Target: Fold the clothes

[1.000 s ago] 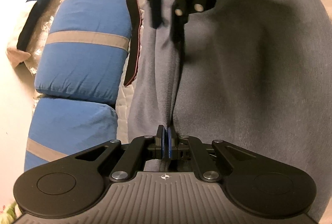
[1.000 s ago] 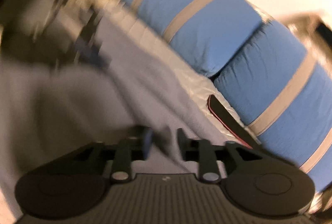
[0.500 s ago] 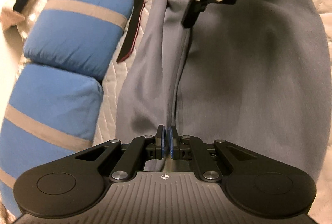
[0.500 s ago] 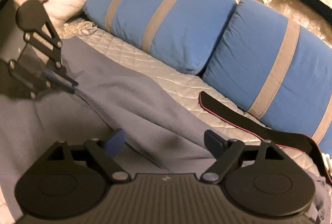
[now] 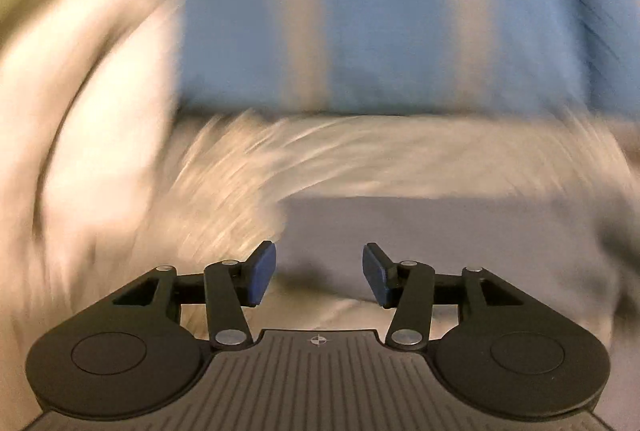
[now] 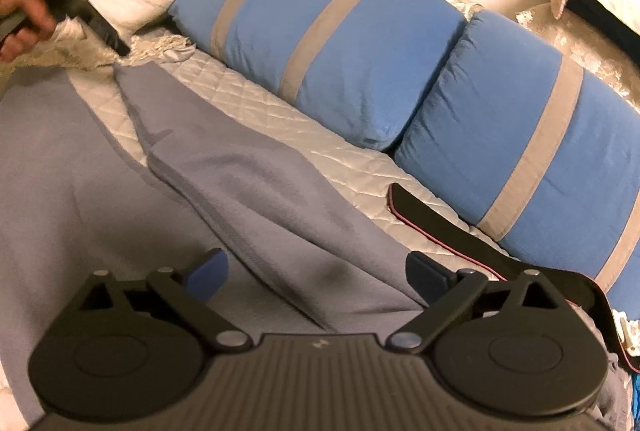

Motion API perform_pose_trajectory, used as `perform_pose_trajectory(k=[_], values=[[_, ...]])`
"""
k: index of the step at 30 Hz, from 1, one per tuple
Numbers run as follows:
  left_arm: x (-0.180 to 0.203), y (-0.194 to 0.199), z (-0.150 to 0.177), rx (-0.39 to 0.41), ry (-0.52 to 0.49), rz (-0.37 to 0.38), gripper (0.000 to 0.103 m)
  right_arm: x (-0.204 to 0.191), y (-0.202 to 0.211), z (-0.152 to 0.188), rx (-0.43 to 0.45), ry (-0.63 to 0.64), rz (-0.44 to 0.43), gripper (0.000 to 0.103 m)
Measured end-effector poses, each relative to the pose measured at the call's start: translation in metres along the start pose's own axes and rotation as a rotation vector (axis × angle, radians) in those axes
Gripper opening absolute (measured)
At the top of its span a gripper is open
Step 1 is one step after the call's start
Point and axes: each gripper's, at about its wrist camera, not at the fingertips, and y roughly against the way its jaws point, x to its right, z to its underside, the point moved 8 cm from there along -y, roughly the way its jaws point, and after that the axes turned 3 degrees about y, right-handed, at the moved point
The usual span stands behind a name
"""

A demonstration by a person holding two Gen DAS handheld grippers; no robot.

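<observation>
Left tongs (image 5: 319, 273) dropped the one grey garment (image 6: 256, 183); both tongs opening, empty; two blue pillows (image 6: 320, 43).

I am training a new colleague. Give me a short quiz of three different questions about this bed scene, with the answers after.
1. True or false: the right claw grips the grey-blue fabric garment.
2. What lies between the garment and the blue pillows with grey stripes?
A. a green towel
B. a black strap with red edging
C. a book
3. Fill in: the garment lies on a white ____ bedcover.

Key:
1. False; its jaws are opening above the cloth, with nothing pressed between them.
2. B
3. quilted
</observation>
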Motion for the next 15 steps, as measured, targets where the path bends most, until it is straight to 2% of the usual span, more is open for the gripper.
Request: perform_pose_trajectory(k=[1,2,5,10,13,15], values=[[-0.019,-0.006,0.000,-0.027,0.140,0.014,0.047,-0.002,0.000,0.000,-0.001,0.005,-0.002,0.100],[-0.029,-0.012,0.000,-0.049,0.238,0.040,0.047,-0.003,-0.001,0.000,-0.002,0.007,-0.003,0.100],[-0.050,-0.026,0.009,-0.105,0.492,0.137,0.046,-0.008,-0.002,0.000,-0.002,0.014,-0.006,0.101],[-0.052,-0.050,0.023,-0.177,0.691,0.262,0.045,-0.011,-0.004,0.000,-0.007,0.013,-0.008,0.101],[-0.058,-0.059,0.023,-0.161,0.765,0.288,0.044,-0.011,-0.006,0.001,-0.011,0.010,-0.007,0.101],[-0.061,-0.065,0.024,-0.159,0.809,0.295,0.037,-0.011,-0.007,0.001,-0.012,0.008,-0.007,0.101]])
